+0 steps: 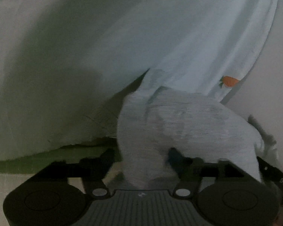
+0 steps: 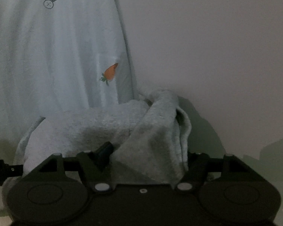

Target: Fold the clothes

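A pale blue fleecy garment with a small orange carrot print lies spread on a pale surface. It also fills the left of the right wrist view, with the carrot near its edge. My left gripper is shut on a bunched fold of the garment that covers its fingers. My right gripper is shut on another bunched fold of the same garment, which drapes over its fingers. Both held folds sit close to the carrot print.
A pale, plain surface lies to the right of the garment. A dark green strip shows under the surface's edge at lower left in the left wrist view. The other gripper's black body shows at the left edge.
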Tool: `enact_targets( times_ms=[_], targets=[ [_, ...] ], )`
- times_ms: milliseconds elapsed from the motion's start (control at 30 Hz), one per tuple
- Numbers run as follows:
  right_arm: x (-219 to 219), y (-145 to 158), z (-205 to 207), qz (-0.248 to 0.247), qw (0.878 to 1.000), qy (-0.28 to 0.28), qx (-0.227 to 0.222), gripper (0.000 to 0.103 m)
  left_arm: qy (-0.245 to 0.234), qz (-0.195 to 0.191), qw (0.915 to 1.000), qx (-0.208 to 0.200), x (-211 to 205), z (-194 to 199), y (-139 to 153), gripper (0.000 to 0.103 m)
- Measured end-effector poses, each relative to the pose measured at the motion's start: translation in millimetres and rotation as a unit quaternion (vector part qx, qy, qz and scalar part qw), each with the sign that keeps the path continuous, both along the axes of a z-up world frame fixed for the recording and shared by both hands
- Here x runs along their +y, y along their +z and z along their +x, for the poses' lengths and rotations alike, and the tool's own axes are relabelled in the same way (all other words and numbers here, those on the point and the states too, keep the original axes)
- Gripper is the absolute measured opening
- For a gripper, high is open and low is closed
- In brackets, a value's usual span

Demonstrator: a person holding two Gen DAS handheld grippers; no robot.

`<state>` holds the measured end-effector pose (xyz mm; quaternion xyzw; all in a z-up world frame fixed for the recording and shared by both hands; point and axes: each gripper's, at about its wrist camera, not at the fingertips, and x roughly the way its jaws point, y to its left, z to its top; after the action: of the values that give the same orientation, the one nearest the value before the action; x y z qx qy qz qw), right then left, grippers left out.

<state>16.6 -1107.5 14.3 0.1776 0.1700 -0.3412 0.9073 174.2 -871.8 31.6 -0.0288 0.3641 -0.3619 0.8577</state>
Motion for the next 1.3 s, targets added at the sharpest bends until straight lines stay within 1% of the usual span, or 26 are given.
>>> enact_targets(
  times_ms=[67, 167, 200, 267, 300, 400, 467, 567, 600, 700, 767, 867, 1033, 1133, 1267, 1300],
  targets=[
    [1.7, 7.1, -3.7, -0.008, 1.0, -0.004, 0.009, 0.077, -0.003, 0.011, 0.9998, -0.018, 5.1, -6.2, 8.6, 0.076],
    [26.0, 25.5, -23.9, -0.025, 0.999, -0.007, 0.021, 0.08, -0.004, 0.025, 0.9986, -0.047, 18.6, -24.7, 22.9, 0.086],
    [32.2, 30.9, -31.5, -0.028, 0.999, -0.006, 0.023, 0.081, -0.005, 0.025, 0.9982, -0.054, 25.9, -33.1, 27.6, 0.091],
    [51.8, 43.6, -51.1, -0.035, 0.999, -0.004, 0.016, 0.089, -0.007, 0.01, 0.998, -0.062, 39.6, -50.2, 37.0, 0.096],
    [61.8, 49.5, -62.3, -0.038, 0.999, -0.006, 0.008, 0.09, -0.008, 0.001, 0.9978, -0.065, 43.3, -58.4, 42.2, 0.098],
    [93.5, 65.9, -99.8, -0.036, 0.999, -0.01, -0.016, 0.095, -0.008, -0.005, 0.9962, -0.086, 71.8, -97.2, 52.0, 0.102],
    [112.7, 72.7, -123.2, -0.028, 0.999, -0.011, -0.03, 0.098, -0.006, -0.006, 0.9952, -0.098, 90.5, -109.0, 58.6, 0.103],
    [144.5, 75.0, -155.1, -0.019, 0.999, -0.006, -0.031, 0.099, -0.007, -0.004, 0.9942, -0.107, 119.0, -138.9, 56.5, 0.103],
    [155.6, 74.3, -163.7, -0.021, 0.999, -0.005, -0.024, 0.099, -0.011, -0.002, 0.9943, -0.106, 131.9, -148.6, 54.7, 0.103],
    [191.0, 70.2, -190.4, -0.026, 1.0, -0.001, 0.003, 0.099, -0.033, 0.01, 0.9946, -0.097, 146.6, -168.5, 45.1, 0.103],
    [207.1, 61.9, -202.9, -0.02, 1.0, -0.001, 0.015, 0.099, -0.042, 0.024, 0.9942, -0.096, 153.2, -181.1, 41.6, 0.103],
    [231.2, 49.5, -221.6, -0.011, 0.999, 0.0, 0.033, 0.099, -0.053, 0.033, 0.9937, -0.094, 174.9, -205.8, 33.2, 0.103],
    [271.3, 28.8, -252.7, 0.004, 0.998, 0.001, 0.064, 0.099, -0.075, 0.044, 0.9946, -0.058, 201.4, -232.0, 12.3, 0.103],
    [288.2, 14.1, -265.9, 0.003, 0.996, 0.002, 0.087, 0.1, -0.082, 0.061, 0.9934, -0.052, 210.0, -246.4, -0.5, 0.103],
    [302.5, -3.1, -282.3, 0.011, 0.994, 0.008, 0.111, 0.1, -0.085, 0.086, 0.9916, -0.047, 219.6, -261.6, -14.2, 0.103],
    [302.2, -6.0, -284.9, 0.02, 0.994, 0.01, 0.111, 0.1, -0.086, 0.09, 0.9911, -0.047, 220.1, -263.1, -16.2, 0.103]
  ],
)
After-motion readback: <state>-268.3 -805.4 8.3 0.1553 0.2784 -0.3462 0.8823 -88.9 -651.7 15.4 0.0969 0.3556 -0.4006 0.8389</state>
